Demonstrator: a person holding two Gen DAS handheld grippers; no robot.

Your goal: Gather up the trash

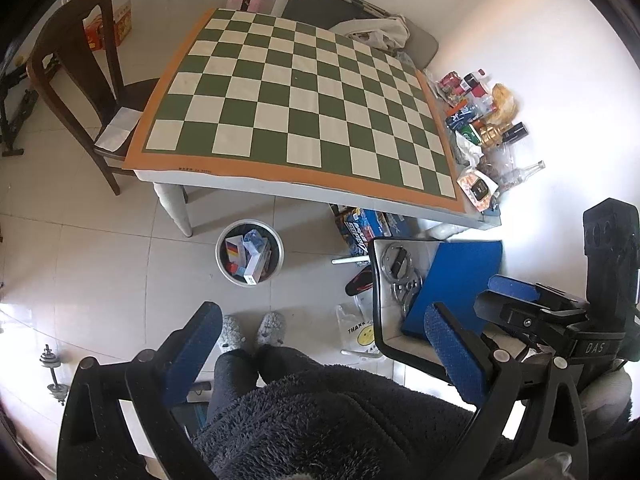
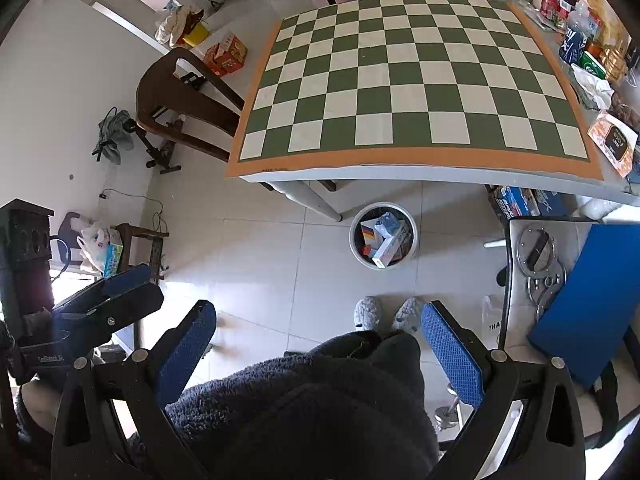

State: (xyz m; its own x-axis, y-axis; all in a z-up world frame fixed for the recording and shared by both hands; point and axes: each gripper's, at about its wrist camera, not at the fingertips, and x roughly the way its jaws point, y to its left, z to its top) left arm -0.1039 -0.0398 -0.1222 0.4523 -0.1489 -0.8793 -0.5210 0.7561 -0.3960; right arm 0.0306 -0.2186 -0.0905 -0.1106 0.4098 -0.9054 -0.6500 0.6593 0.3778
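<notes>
A white trash bin (image 1: 240,282) (image 2: 360,258) stands on the floor by the table's front leg, with several boxes inside. Trash lies piled along the right edge of the checkered table (image 1: 296,92) (image 2: 400,80): cans, bottles and wrappers (image 1: 480,120) (image 2: 588,48), an orange packet (image 1: 478,188) (image 2: 614,142) and a clear bottle (image 1: 524,172). My left gripper (image 1: 324,344) is open and empty over the person's lap. My right gripper (image 2: 320,344) is also open and empty, held level beside the left one. Both are well short of the table.
A dark wooden chair (image 1: 80,60) (image 2: 180,92) stands at the table's left. A blue-seated chair (image 1: 460,276) (image 2: 580,300) is at the right, with metal discs behind it. A blue box (image 1: 368,226) sits under the table, a plastic bag (image 1: 358,332) on the floor. Slippered feet (image 1: 252,330) point at the bin.
</notes>
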